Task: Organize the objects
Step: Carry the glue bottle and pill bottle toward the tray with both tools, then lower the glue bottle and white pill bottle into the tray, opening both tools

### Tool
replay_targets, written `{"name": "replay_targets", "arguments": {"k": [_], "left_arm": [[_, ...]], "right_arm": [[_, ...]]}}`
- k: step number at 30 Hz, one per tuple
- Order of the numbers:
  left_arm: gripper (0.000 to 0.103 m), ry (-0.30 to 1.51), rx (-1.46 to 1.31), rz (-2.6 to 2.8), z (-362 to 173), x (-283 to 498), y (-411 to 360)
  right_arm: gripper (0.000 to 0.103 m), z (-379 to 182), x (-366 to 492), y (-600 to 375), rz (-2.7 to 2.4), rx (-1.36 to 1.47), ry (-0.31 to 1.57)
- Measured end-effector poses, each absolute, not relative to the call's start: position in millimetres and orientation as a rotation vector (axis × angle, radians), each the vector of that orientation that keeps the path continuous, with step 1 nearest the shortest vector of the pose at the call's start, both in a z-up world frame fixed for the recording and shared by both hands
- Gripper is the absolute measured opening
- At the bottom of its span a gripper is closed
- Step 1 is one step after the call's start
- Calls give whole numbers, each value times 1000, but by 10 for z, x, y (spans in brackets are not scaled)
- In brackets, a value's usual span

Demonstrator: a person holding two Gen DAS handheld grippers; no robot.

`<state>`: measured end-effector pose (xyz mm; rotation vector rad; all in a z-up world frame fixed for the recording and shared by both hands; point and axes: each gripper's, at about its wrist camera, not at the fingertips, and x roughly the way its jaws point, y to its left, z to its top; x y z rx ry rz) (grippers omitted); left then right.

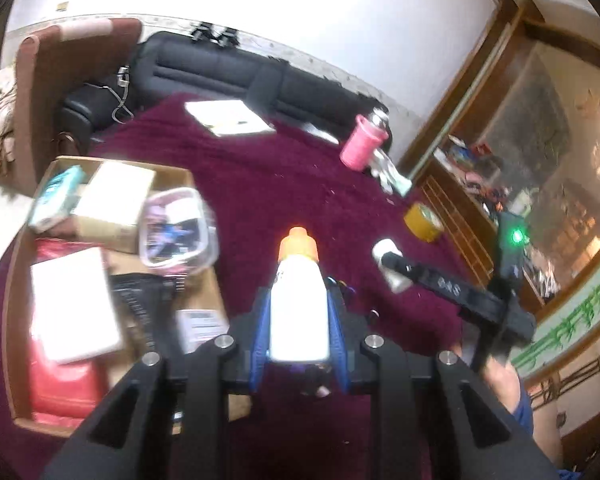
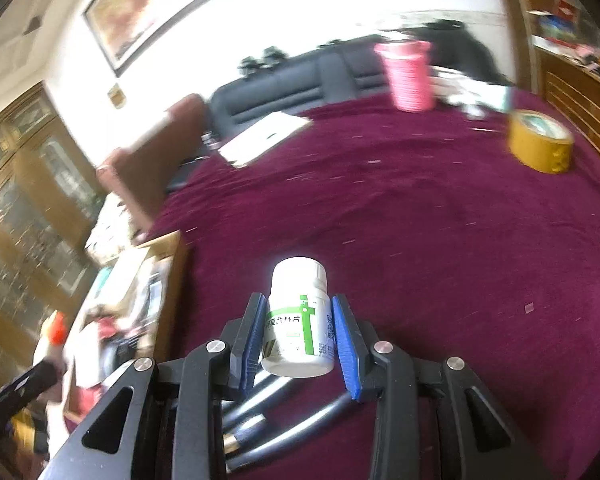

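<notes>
My left gripper [image 1: 299, 300] is shut on a white bottle with an orange cap [image 1: 298, 304], held above the maroon tablecloth [image 1: 280, 184], just right of a cardboard box [image 1: 12, 316] that holds several items. My right gripper [image 2: 299, 324] is shut on a white pill bottle with a green label [image 2: 298, 320], held above the cloth [image 2: 420, 220]. The right gripper [image 1: 392, 264] with its white bottle also shows in the left wrist view at the right. The orange-capped bottle [image 2: 54, 336] and the box [image 2: 168, 264] show at the left of the right wrist view.
A pink cup [image 1: 360, 142] and a yellow tape roll [image 1: 422, 222] stand at the far right of the table; they also show as cup [image 2: 408, 76] and tape [image 2: 538, 142]. White papers [image 1: 230, 118] lie at the back. A black sofa [image 1: 240, 68] and wooden cabinets lie beyond.
</notes>
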<state>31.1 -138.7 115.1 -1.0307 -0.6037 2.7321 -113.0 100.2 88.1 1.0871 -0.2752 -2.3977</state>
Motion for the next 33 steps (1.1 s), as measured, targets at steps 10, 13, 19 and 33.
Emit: {"name": "replay_targets", "arguments": {"k": [10,13,19,33], "left_arm": [[26,-706,-961,2821,1085,678,-2111],[26,-749,-968,2844,1021,754,-2339],[26,-840,-996,2870,862,813,-2723],[26,-815,-1141,2901,644,377,-3082]], "right_arm": [[38,967,-741,181,-2207,1119,-178],[38,976,-686,-23,-2185,1120,-149],[38,969,-684,-381,-2118,1163,-116],[38,813,-968,-1221,-2105,1227,-49]]}}
